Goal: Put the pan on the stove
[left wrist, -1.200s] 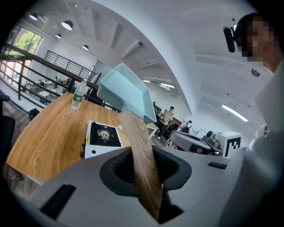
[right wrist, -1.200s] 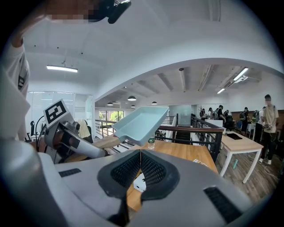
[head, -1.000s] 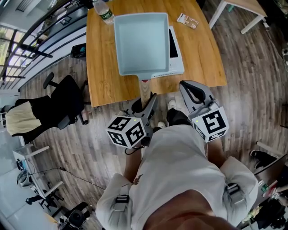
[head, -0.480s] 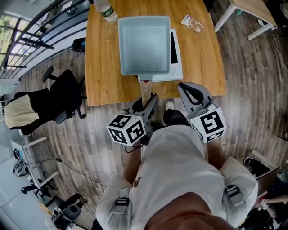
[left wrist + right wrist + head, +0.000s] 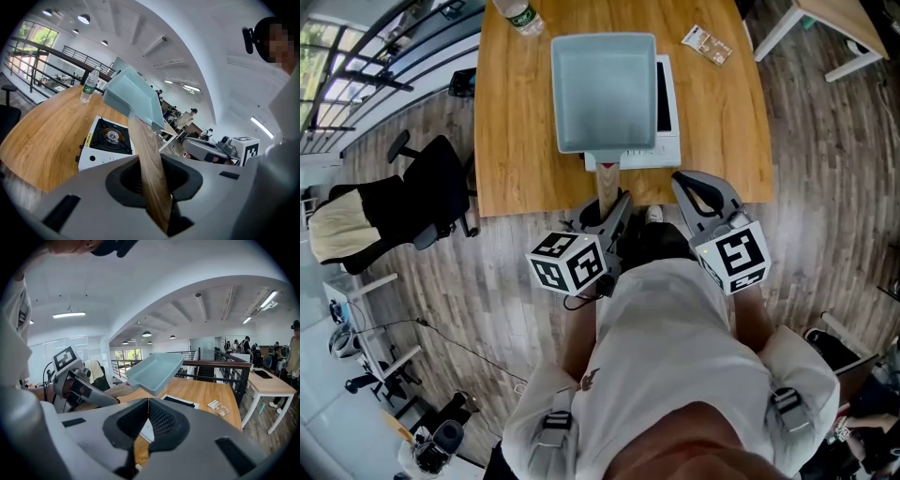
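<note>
A light-blue square pan (image 5: 605,89) hangs in the air over the white single-burner stove (image 5: 668,103) on the wooden table (image 5: 516,122). Its wooden handle (image 5: 607,192) runs back into my left gripper (image 5: 614,214), which is shut on it. In the left gripper view the handle (image 5: 150,164) sits between the pads, with the pan (image 5: 133,96) tilted above the stove (image 5: 108,140). My right gripper (image 5: 694,187) is shut and empty near the table's front edge. The right gripper view shows the pan (image 5: 154,371) raised to the left of that gripper (image 5: 149,420).
A water bottle (image 5: 514,14) stands at the table's far left corner. A small packet (image 5: 706,44) lies at the far right. A black office chair (image 5: 412,206) with a cream jacket stands left of the table. Another table (image 5: 834,19) is at the upper right.
The pan has shifted slightly to the right, covering a little more of the stove. Both grippers have edged toward the table. The left grip on the handle is unchanged.
</note>
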`<state>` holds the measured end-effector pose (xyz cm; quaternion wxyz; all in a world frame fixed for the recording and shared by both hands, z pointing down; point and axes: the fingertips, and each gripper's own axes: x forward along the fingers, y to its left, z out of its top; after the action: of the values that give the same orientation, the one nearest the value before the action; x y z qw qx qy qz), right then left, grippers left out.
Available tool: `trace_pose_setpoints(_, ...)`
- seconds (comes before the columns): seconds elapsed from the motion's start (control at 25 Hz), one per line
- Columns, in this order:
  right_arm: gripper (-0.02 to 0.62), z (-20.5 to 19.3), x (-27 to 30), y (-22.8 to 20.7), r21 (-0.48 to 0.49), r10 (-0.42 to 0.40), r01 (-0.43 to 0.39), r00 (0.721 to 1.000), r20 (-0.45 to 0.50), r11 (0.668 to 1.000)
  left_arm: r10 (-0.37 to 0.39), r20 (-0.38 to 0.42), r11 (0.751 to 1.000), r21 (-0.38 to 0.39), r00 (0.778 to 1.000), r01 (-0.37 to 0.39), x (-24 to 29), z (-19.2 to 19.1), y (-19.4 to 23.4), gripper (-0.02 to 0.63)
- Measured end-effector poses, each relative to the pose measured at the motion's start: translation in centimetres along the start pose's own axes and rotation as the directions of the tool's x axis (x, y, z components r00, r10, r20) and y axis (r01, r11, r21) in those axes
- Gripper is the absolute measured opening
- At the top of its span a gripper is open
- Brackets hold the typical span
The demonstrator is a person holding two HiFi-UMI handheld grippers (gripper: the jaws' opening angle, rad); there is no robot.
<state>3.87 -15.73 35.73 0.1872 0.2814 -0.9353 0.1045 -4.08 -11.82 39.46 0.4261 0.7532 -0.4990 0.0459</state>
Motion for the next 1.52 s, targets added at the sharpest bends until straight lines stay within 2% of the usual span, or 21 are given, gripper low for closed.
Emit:
trace_pose_setpoints(0.24,0.021,-1.3,1.2,-1.2,0.013,-0.034,0.034,0.999,-0.016,0.999,-0.001,-0.031,1.000,-0.015,1.000,0.001,1.5,-0.4,1.0,0.095)
trace_pose_setpoints(0.84,0.021,-4.0,5.2,-1.7,0.080,-0.051,0.059,0.995,-0.090,0.995,-0.028,-0.113,1.000,-0.010,0.993,0.027,5.0,-0.9,4.5,0.094)
trace_pose_setpoints(1.52,0.021,-6.7,8.0,-3.0,0.132,-0.072,0.095,0.983,-0.172,0.987,-0.062,-0.192,0.998,-0.042,0.980,0.055,8.2,-1.9,7.1,0.094)
